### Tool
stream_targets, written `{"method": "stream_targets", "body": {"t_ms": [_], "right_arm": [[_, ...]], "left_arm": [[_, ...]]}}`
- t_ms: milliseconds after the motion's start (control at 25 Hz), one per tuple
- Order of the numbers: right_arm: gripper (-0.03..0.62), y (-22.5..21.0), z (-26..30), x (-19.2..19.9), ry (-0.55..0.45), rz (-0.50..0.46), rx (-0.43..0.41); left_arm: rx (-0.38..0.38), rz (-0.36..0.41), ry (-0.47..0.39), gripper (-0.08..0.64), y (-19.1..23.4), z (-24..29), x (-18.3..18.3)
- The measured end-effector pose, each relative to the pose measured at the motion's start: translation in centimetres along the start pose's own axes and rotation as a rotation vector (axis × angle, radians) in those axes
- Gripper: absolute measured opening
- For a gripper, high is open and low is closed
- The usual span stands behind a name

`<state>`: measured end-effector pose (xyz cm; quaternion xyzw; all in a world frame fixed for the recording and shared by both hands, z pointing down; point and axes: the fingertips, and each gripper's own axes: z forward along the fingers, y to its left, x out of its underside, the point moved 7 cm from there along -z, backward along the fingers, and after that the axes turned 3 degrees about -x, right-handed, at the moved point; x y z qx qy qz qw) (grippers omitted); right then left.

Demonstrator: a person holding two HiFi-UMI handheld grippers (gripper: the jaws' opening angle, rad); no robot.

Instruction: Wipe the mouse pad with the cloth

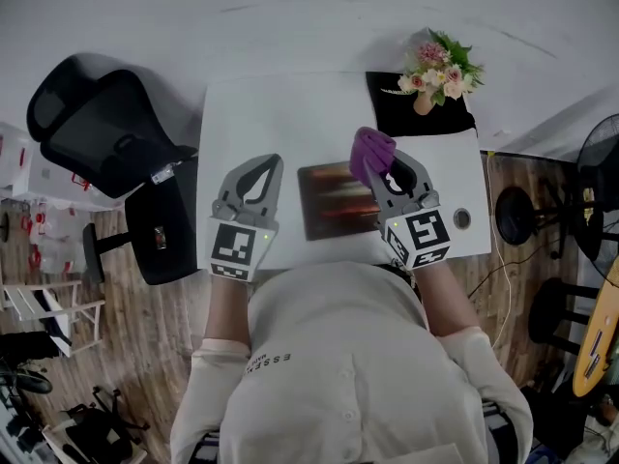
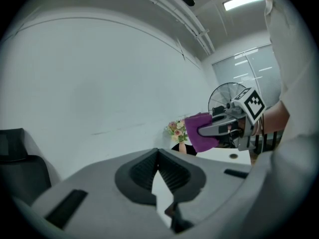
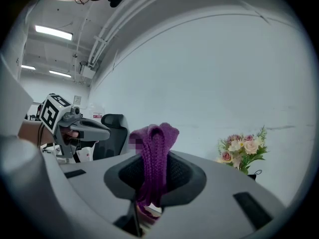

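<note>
A dark mouse pad (image 1: 334, 199) with a reddish print lies on the white desk (image 1: 290, 114) in front of me. My right gripper (image 1: 379, 165) is shut on a bunched purple cloth (image 1: 370, 152), held raised above the pad's right end. In the right gripper view the cloth (image 3: 155, 158) stands pinched between the jaws. My left gripper (image 1: 257, 179) hovers left of the pad, shut with nothing in it. From the left gripper view the cloth (image 2: 198, 131) and right gripper (image 2: 219, 128) show across the desk.
A flower bouquet (image 1: 440, 69) stands on a black mat (image 1: 416, 114) at the desk's far right. A cable hole (image 1: 461, 218) sits near the right edge. A black office chair (image 1: 106, 133) is left of the desk, a fan (image 1: 600, 167) at far right.
</note>
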<state>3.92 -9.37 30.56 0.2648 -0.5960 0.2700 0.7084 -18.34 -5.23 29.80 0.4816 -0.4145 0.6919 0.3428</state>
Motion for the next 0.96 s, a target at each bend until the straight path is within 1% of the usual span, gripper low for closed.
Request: {"method": "stream_targets", "body": {"t_ms": [320,520,960], "right_arm": [[0.089,-0.1,0.2,0.5,0.002,0.037,-0.001],[0.091,-0.2,0.4,0.7,0.032,0.059,0.001],[0.091,-1.0,0.9,0.8,0.027,0.063,0.002]], "left_arm": [[0.003,-0.008,0.002,0.002,-0.5,0.5,0.1],[-0.007,-0.008,0.007,0.002,-0.5,0.5,0.1],[-0.009,-0.016,0.007,0.002,-0.2,1.1,0.1]]}}
